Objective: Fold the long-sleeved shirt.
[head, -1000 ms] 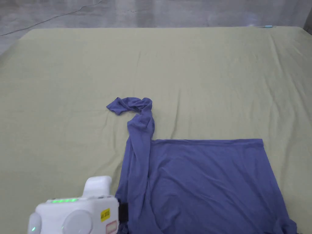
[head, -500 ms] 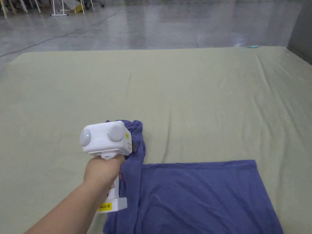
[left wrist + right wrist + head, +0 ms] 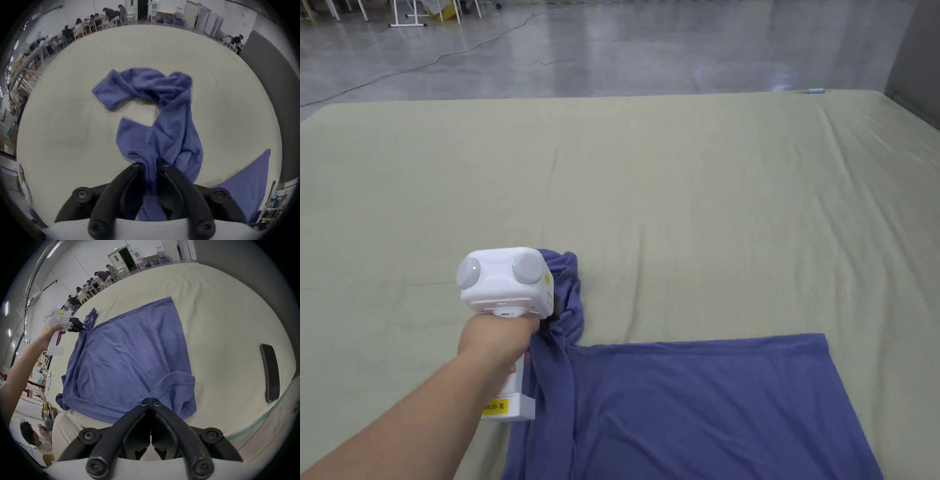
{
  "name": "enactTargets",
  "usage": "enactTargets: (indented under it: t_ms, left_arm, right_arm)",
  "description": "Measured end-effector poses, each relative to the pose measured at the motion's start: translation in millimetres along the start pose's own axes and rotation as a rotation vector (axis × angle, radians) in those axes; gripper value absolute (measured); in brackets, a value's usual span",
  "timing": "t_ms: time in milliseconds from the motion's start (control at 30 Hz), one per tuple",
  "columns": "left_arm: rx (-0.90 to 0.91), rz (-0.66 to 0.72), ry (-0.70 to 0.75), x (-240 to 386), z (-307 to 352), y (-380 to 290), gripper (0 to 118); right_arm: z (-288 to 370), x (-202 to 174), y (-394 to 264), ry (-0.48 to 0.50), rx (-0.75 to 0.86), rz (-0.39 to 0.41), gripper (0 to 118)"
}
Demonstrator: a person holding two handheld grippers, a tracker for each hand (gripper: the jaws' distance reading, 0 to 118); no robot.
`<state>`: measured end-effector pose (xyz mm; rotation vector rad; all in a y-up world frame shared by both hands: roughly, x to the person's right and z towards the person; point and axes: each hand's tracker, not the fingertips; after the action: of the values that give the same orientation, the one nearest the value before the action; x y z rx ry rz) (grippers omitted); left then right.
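A blue long-sleeved shirt (image 3: 706,406) lies flat on the olive-covered table (image 3: 706,187), body spread at the near right. Its left sleeve (image 3: 567,290) runs away from me in a twisted strip; in the left gripper view the sleeve (image 3: 162,129) curls to the left at its cuff end. My left gripper (image 3: 555,310) is shut on this sleeve, with cloth bunched between its jaws (image 3: 150,165). The right gripper view catches the left gripper (image 3: 83,327) at the shirt's far left corner. My right gripper (image 3: 150,403) is shut, jaws together, just above the shirt's (image 3: 129,353) near edge beside a folded-over flap.
A dark phone (image 3: 270,373) lies on the table to the right of the shirt. A small light-blue object (image 3: 815,90) sits at the table's far right edge. Grey floor lies beyond the table, with people seated at tables far off. A person crouches near the table's left side.
My left gripper has gone from the near left edge forward to the sleeve and shut on it. The sleeve's curled end is now partly behind the gripper. The head camera tilted up.
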<state>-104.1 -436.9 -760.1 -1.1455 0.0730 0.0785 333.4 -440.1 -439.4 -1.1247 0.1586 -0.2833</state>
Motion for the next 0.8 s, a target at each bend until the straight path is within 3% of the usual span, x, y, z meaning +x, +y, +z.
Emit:
enactTargets:
  t_ms: [300, 367, 433, 533, 633, 733, 800]
  left_arm:
    - [0.168, -0.022, -0.140, -21, 112, -25, 6]
    - [0.241, 0.001, -0.176, -29, 154, -46, 5]
    - [0.298, -0.098, -0.209, -36, 192, -74, 5]
    - [0.368, -0.090, -0.164, -54, 231, -112, 5]
    - [0.361, -0.030, -0.151, -73, 250, -154, 5]
    - [0.352, -0.058, -0.165, -77, 268, -209, 5]
    - [0.253, -0.120, -0.115, -76, 264, -244, 5]
  right_arm:
    - [1, -9, 1, 0.020, 0.010, 0.018, 0]
    - [6, -10, 2, 0.023, 0.022, 0.019, 0]
    - [10, -9, 2, 0.027, 0.037, 0.015, 0]
    - [11, -6, 2, 0.032, 0.039, 0.009, 0]
    - [12, -6, 1, 0.028, 0.038, 0.002, 0]
    - [16, -9, -1, 0.030, 0.049, 0.013, 0]
    - [17, -11, -2, 0.027, 0.049, 0.022, 0]
